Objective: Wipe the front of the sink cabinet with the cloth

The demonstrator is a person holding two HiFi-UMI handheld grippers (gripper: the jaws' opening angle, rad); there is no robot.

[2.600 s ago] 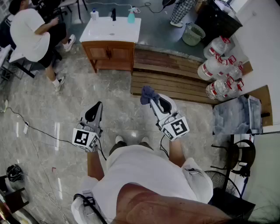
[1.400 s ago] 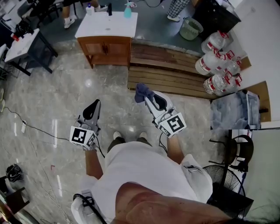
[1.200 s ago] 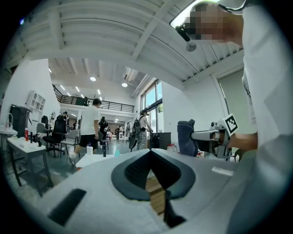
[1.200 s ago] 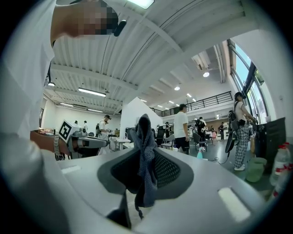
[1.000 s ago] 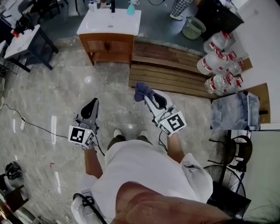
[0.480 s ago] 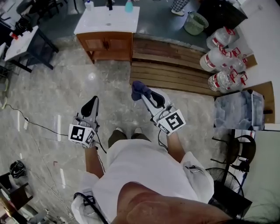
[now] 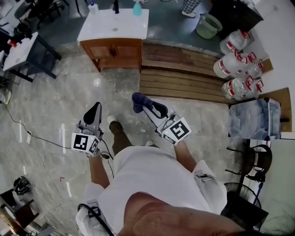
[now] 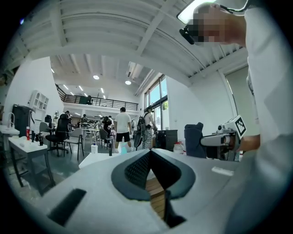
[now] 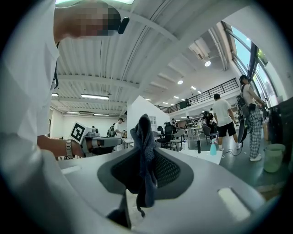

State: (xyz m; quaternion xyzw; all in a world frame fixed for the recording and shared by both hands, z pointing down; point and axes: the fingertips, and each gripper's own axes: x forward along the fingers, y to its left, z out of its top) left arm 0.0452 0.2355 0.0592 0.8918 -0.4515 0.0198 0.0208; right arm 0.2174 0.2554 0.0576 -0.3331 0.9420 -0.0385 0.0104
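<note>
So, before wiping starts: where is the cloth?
Head view, centre: the cloth is clamped in the right tool, above the floor, well short of the sink cabinet at top.

Counts: 2 hand-held grippers (left hand-held gripper [image 7: 95,108], right hand-held gripper [image 7: 143,103]); 1 cloth [image 9: 145,151]; 1 sink cabinet [image 7: 115,48]; 2 bottles on its top: white bottle [image 7: 93,8], teal spray bottle [image 7: 137,8]; 1 green basket [image 7: 206,26]; 1 plank platform [image 7: 184,76]; water jugs [image 7: 227,67]: at least 4
</note>
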